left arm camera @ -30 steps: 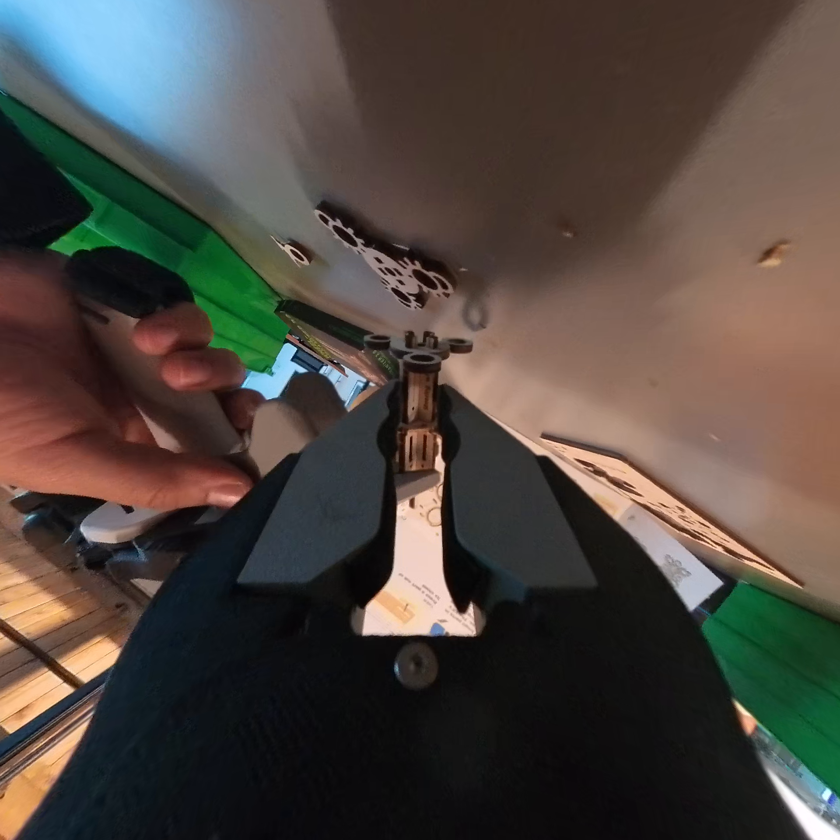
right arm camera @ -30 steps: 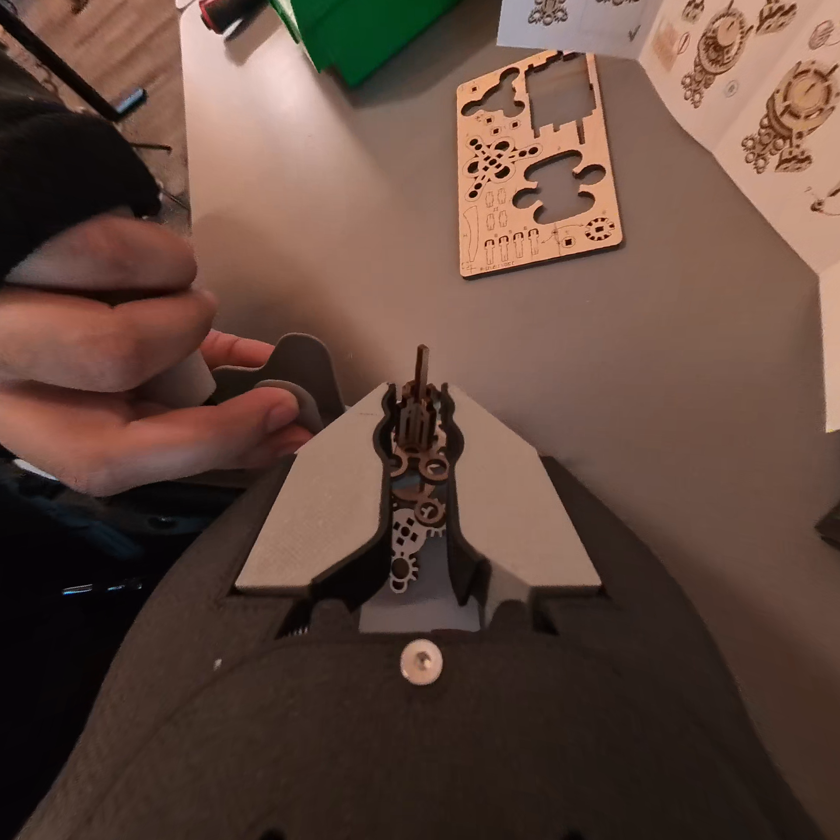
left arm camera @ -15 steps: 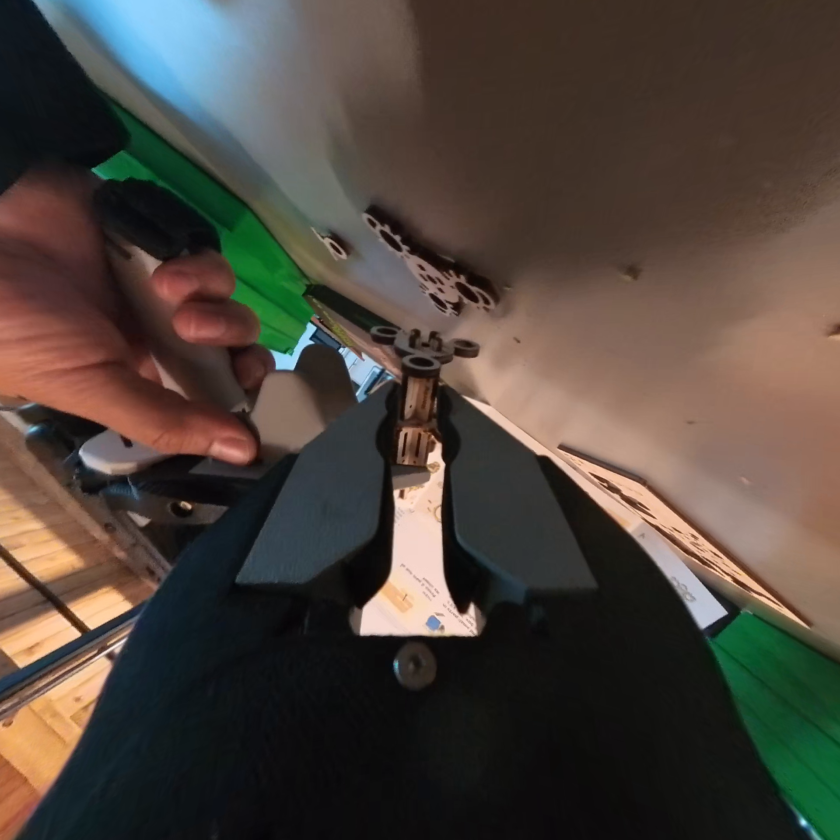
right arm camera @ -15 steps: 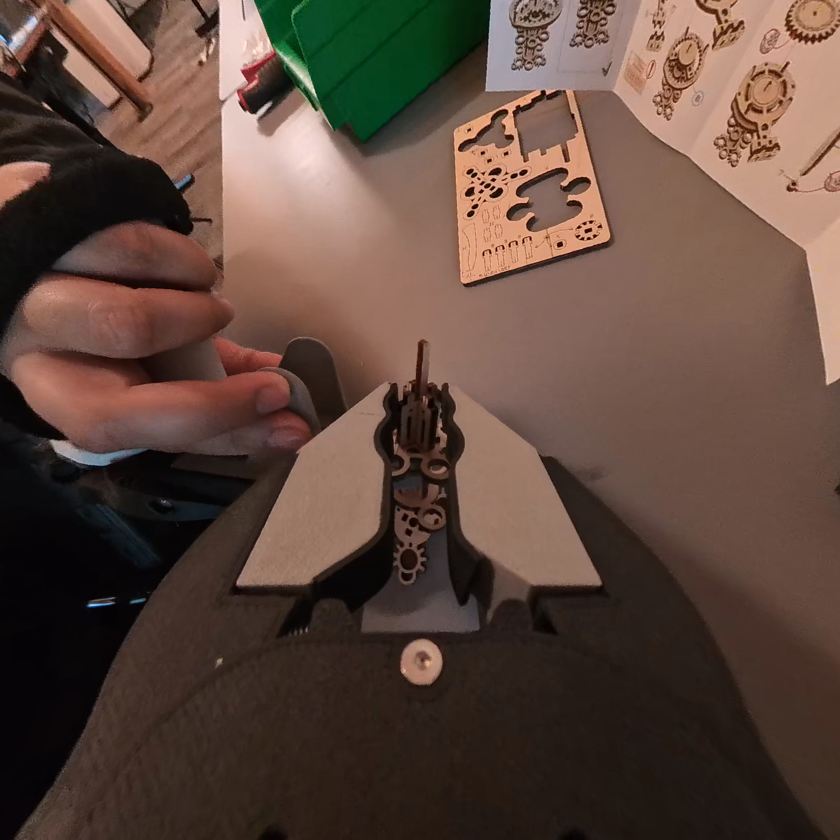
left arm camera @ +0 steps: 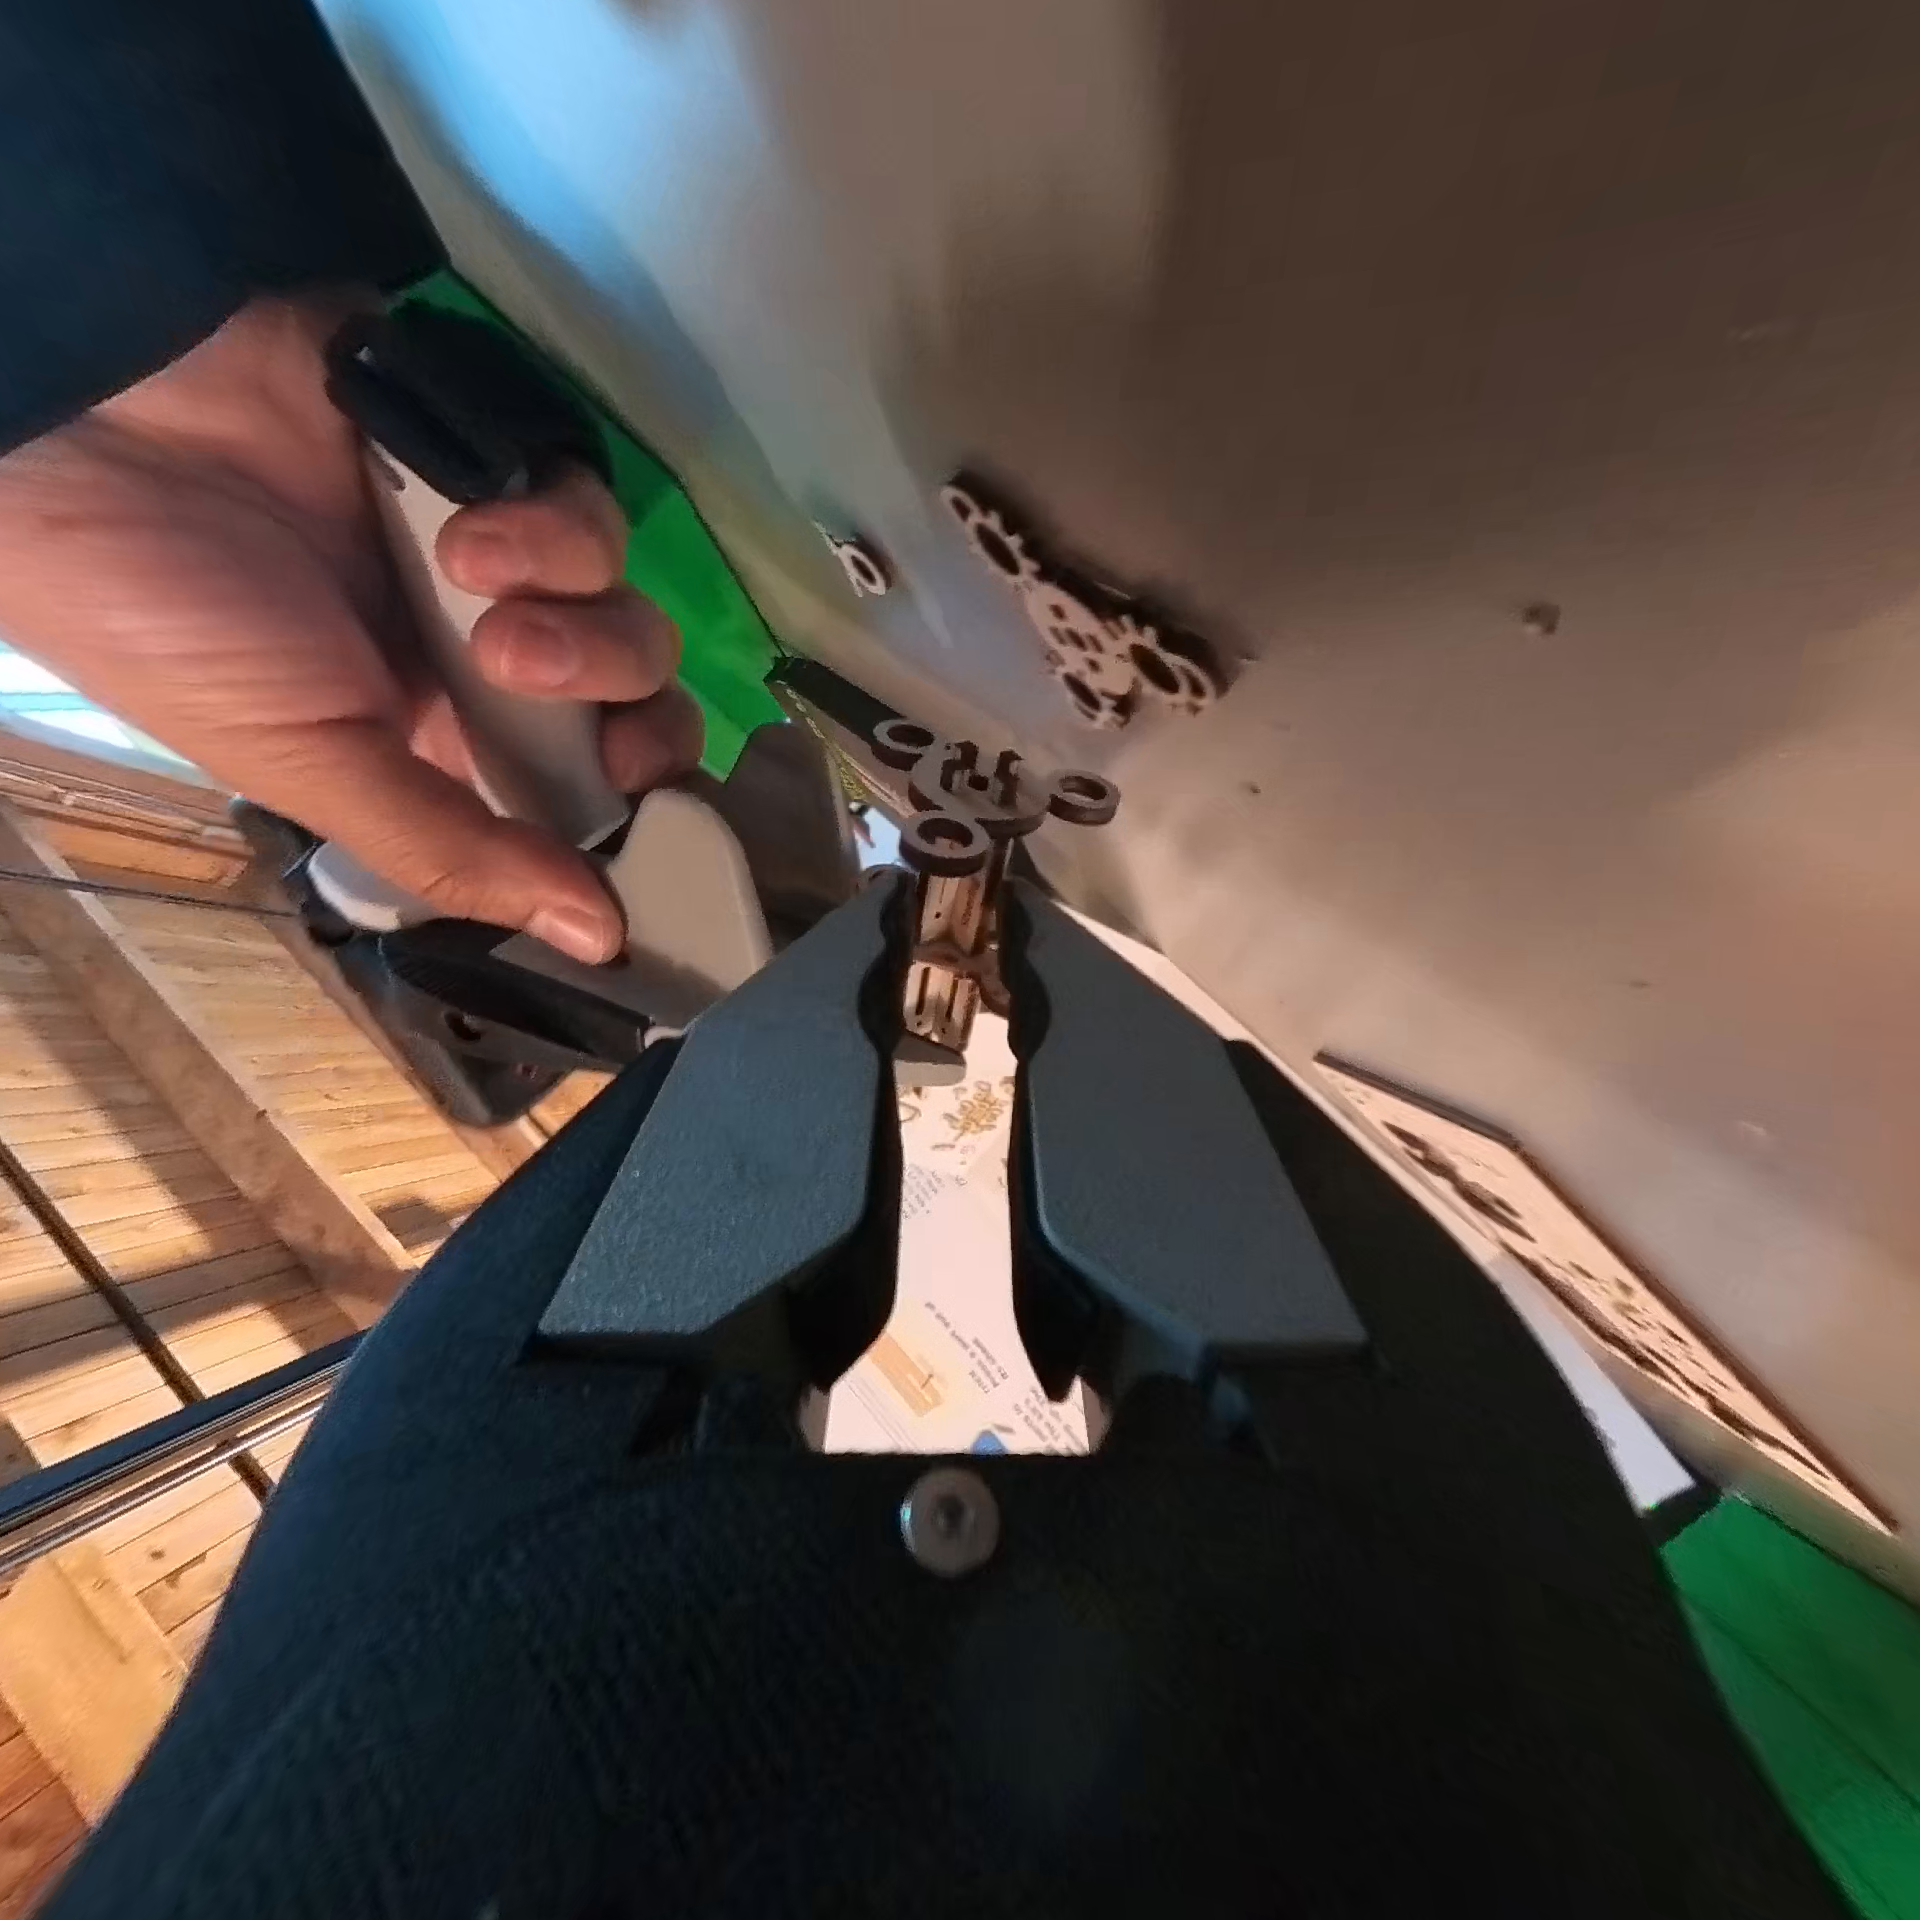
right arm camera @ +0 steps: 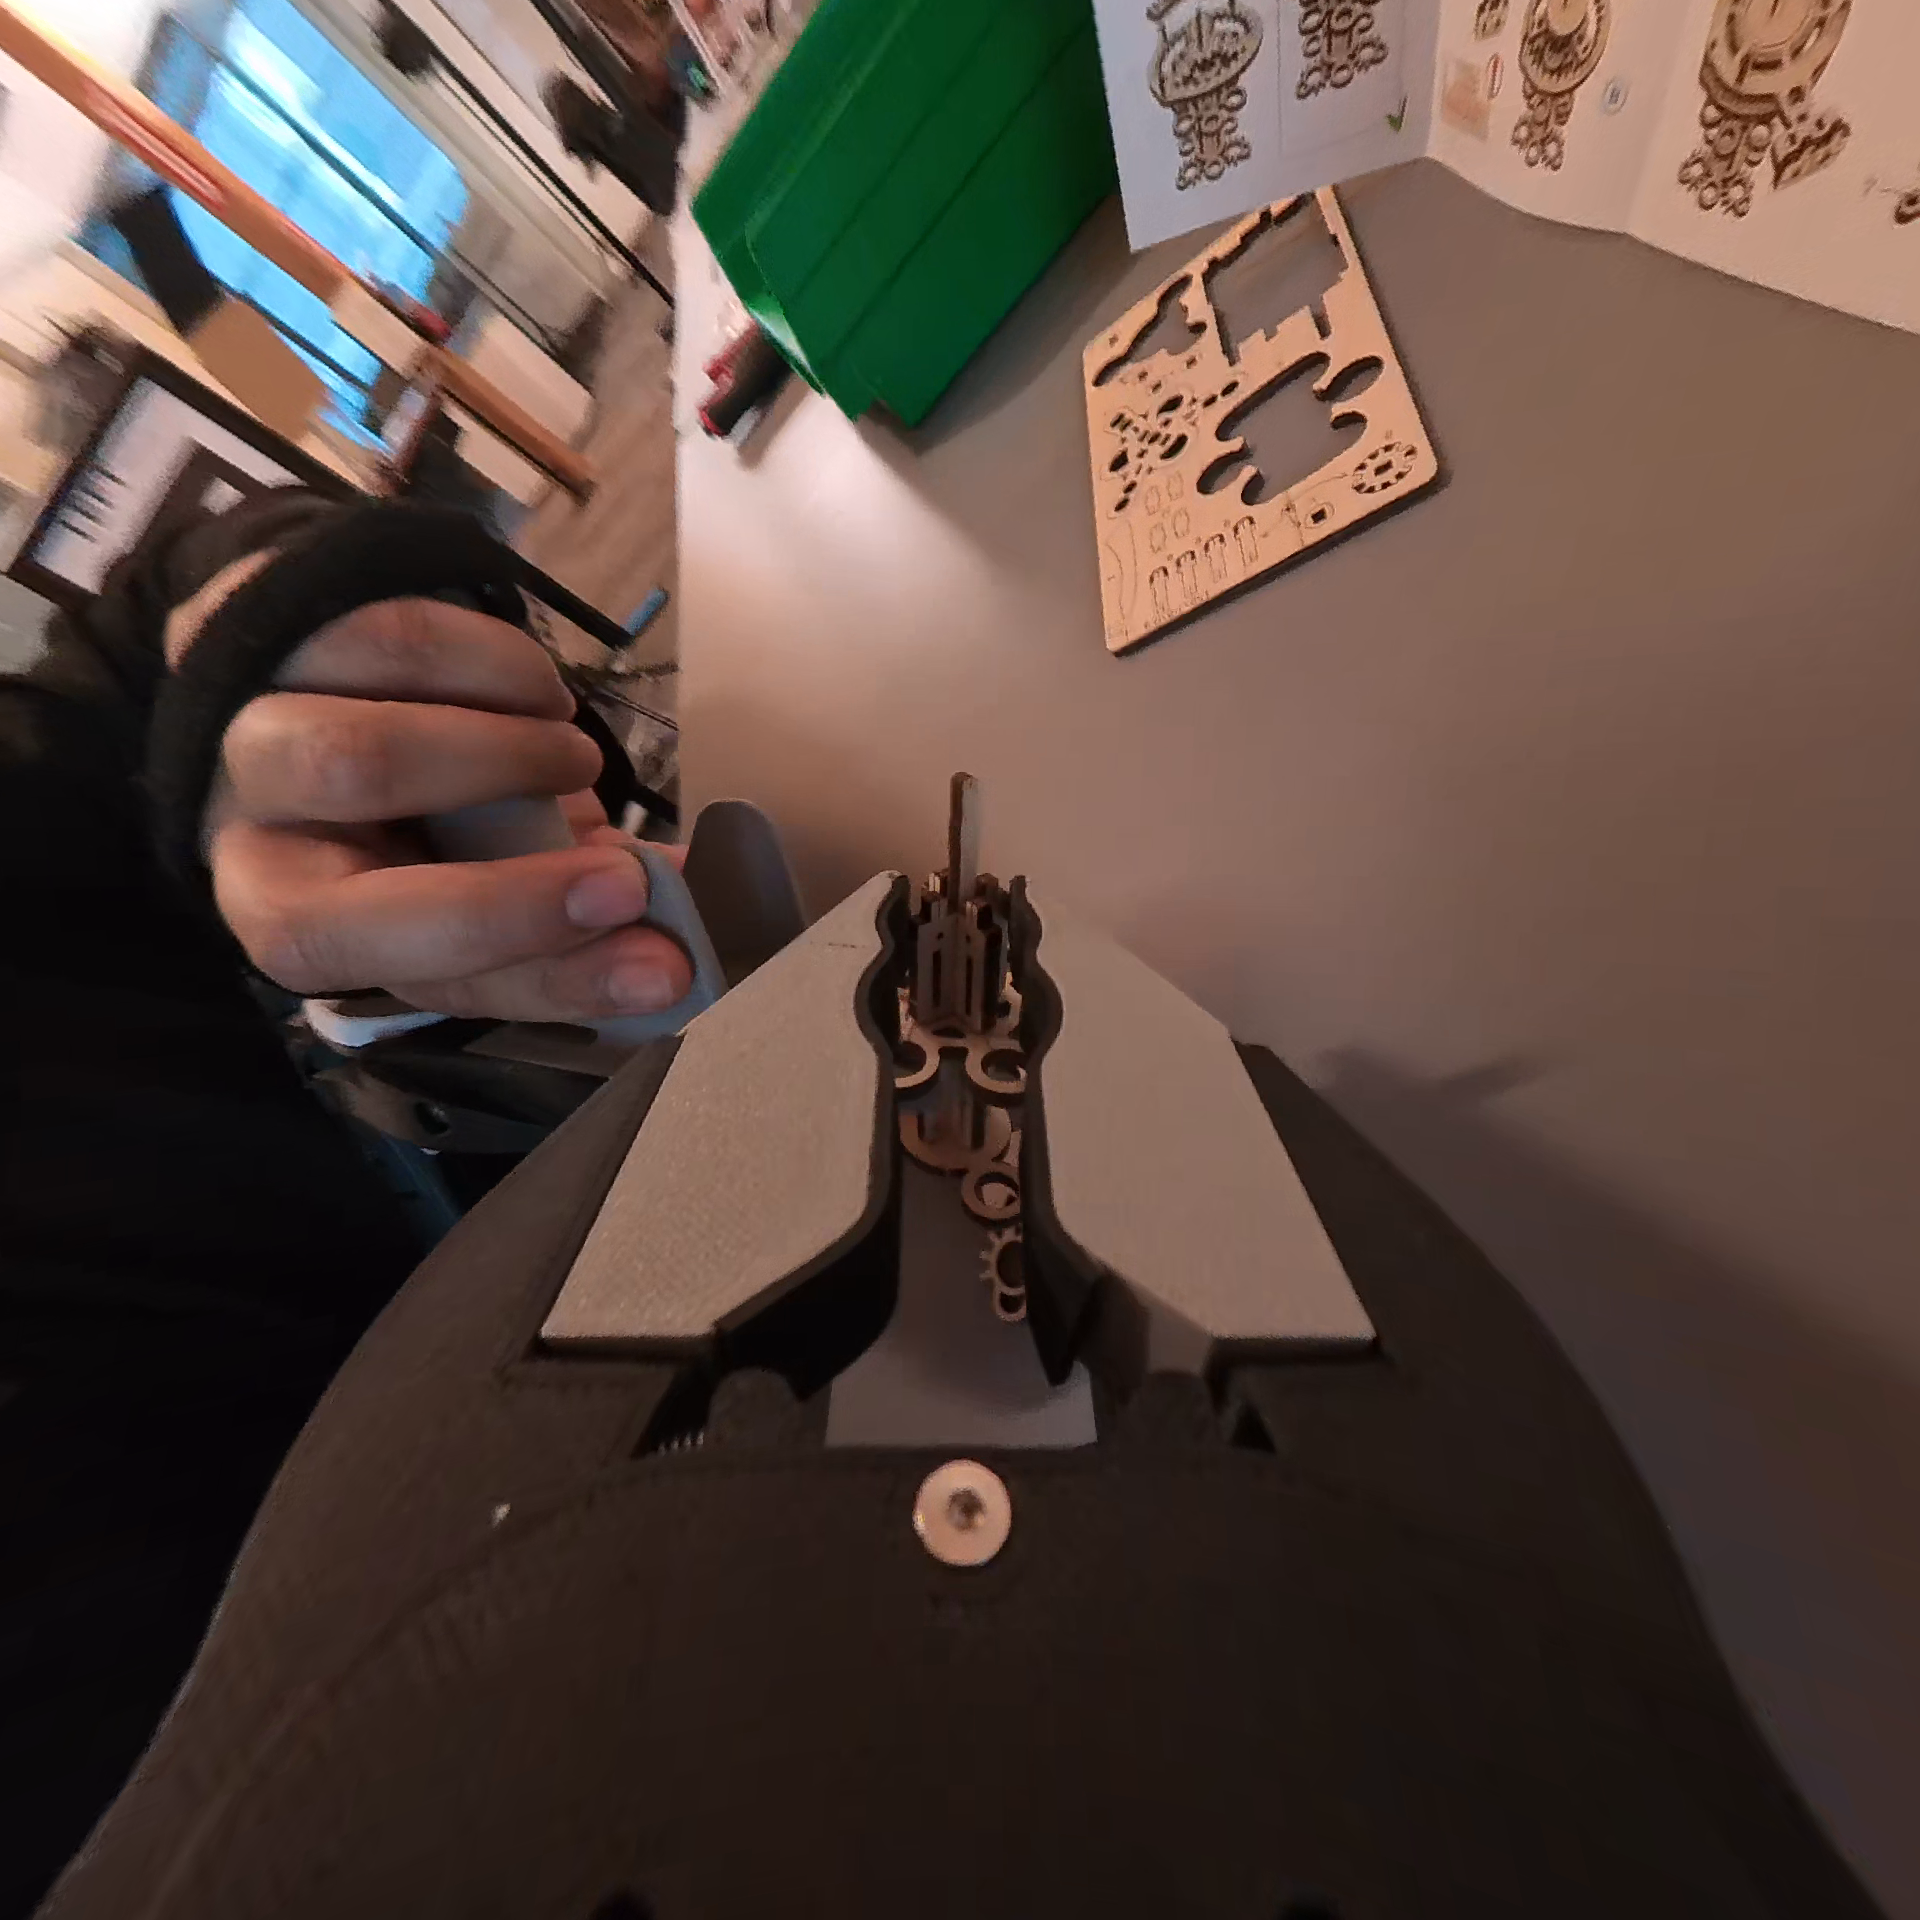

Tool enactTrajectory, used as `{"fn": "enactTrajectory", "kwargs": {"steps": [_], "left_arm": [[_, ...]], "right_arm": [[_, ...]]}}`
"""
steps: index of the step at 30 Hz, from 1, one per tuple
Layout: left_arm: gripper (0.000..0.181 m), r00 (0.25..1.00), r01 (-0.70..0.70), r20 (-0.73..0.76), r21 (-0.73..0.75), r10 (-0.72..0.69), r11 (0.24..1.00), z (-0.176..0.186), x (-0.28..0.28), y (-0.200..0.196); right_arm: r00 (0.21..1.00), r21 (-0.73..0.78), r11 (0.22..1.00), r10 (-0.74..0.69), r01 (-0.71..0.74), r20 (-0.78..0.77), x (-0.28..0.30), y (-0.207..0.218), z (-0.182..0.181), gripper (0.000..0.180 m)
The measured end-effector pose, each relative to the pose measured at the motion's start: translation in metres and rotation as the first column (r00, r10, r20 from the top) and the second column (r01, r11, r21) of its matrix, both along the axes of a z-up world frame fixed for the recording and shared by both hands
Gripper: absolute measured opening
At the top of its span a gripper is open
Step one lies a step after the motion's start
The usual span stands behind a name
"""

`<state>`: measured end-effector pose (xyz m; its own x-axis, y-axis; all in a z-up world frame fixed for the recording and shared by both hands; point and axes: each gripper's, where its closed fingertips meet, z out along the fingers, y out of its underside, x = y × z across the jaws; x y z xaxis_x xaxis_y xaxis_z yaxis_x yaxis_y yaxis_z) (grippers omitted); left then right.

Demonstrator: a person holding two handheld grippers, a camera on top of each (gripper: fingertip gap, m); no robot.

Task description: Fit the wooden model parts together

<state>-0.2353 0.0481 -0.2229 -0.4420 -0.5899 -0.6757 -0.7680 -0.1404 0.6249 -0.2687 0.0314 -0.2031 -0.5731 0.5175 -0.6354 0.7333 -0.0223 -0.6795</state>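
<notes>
My left gripper (left arm camera: pixel 951 909) is shut on a small wooden column part (left arm camera: pixel 940 966) topped by a dark plate of rings (left arm camera: pixel 987 790), held in the air. My right gripper (right arm camera: pixel 956 914) is shut on another wooden sub-assembly (right arm camera: pixel 951 966). A thin post (right arm camera: pixel 964 831) sticks out past the tips, and an openwork plate (right arm camera: pixel 971 1132) runs back between the fingers. The two grippers are held close side by side; I cannot tell whether the two parts touch. A flat gear-shaped wooden part (left arm camera: pixel 1091 644) and a small ring piece (left arm camera: pixel 862 561) lie on the grey table (right arm camera: pixel 1455 935).
A punched-out wooden sheet (right arm camera: pixel 1247 416) lies on the table beyond my right gripper, beside a green box (right arm camera: pixel 904 208) and a standing instruction sheet (right arm camera: pixel 1558 104). Hands (left arm camera: pixel 260 644) (right arm camera: pixel 416 883) grip the handles at the left of each view. The wooden floor (left arm camera: pixel 156 1195) lies past the table edge. Both grippers' tips are close together, under 4 cm apart.
Both grippers have tilted and swung, so the table and room slide across each view. The left view is now blurred. Both grips stay shut on their wooden parts.
</notes>
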Motion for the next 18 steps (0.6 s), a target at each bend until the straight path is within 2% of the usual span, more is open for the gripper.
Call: {"fn": "enactTrajectory", "kwargs": {"steps": [4, 10, 18], "left_arm": [[0.012, 0.999, 0.013, -0.036, 0.025, -0.012, 1.0, 0.005, 0.0, 0.003], [0.013, 1.0, 0.001, 0.002, 0.054, -0.001, 0.999, 0.008, 0.002, 0.001], [0.014, 0.976, -0.066, 0.214, 0.125, 0.038, 0.99, 0.017, 0.003, -0.014]], "right_arm": [[1.0, -0.028, 1.0, -0.002, 0.002, -0.012, 0.001, 0.005, 0.004, 0.014], [0.999, -0.065, 0.998, -0.005, 0.003, -0.038, 0.005, 0.009, 0.007, 0.014], [0.995, -0.083, 0.996, 0.029, -0.037, -0.099, 0.014, 0.007, 0.007, 0.014]]}}
